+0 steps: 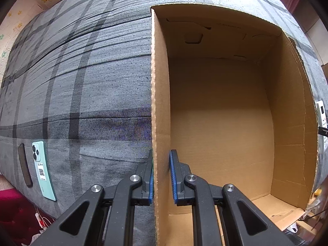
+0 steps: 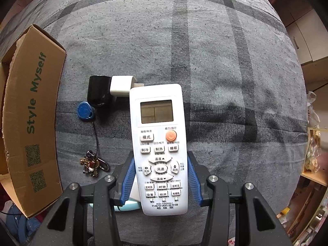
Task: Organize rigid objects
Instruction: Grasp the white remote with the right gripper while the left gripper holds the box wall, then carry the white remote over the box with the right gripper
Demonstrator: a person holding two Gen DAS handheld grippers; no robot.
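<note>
right wrist view: we keep the right claw (image 2: 161, 181) clamped on the remote (image 2: 158, 143), level, toward the box (image 2: 30, 123) at its left; the left claw (image 1: 161, 176) pinches the box wall.

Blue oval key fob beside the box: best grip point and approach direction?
Judging by its pose, take the blue key fob from straight above, pads across its narrower width. It lies flat on the plaid cover, so only the rim is exposed. Close near the end toward the box: the black cylinder crowds the other end, where its cord leaves.
</note>
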